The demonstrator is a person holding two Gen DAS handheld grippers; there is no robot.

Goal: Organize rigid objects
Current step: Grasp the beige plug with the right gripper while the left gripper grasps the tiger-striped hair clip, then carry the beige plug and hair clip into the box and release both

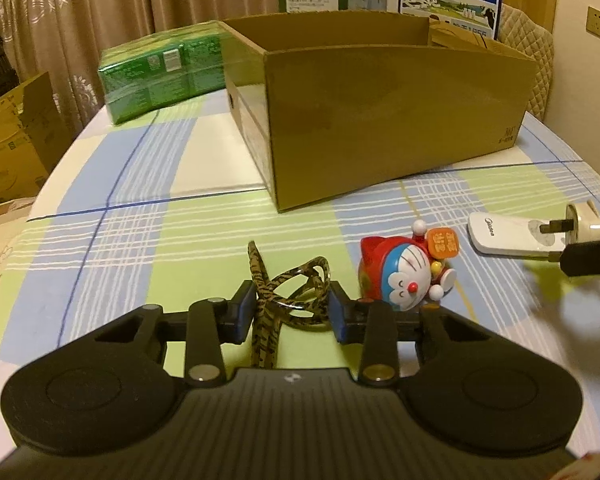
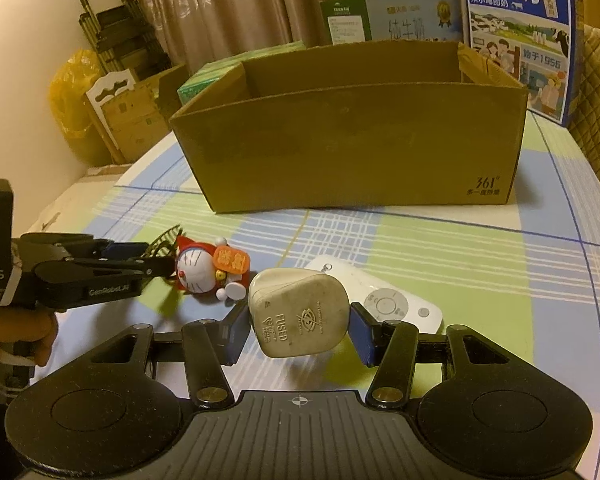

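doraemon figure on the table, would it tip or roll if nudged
The Doraemon figure already lies tilted on its side, so it probably rocks rather than tips further. Its rounded head may let it roll a little. It looks like hard, glossy plastic, so likely stiff and somewhat slippery.

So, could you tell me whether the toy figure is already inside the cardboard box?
No, the toy figure stands on the tablecloth in front of the cardboard box.

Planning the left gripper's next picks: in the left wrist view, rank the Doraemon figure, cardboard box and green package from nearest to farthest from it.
1. Doraemon figure: just right of the left gripper.
2. Cardboard box: ahead, mid-table.
3. Green package: far left, beside the box's back end.
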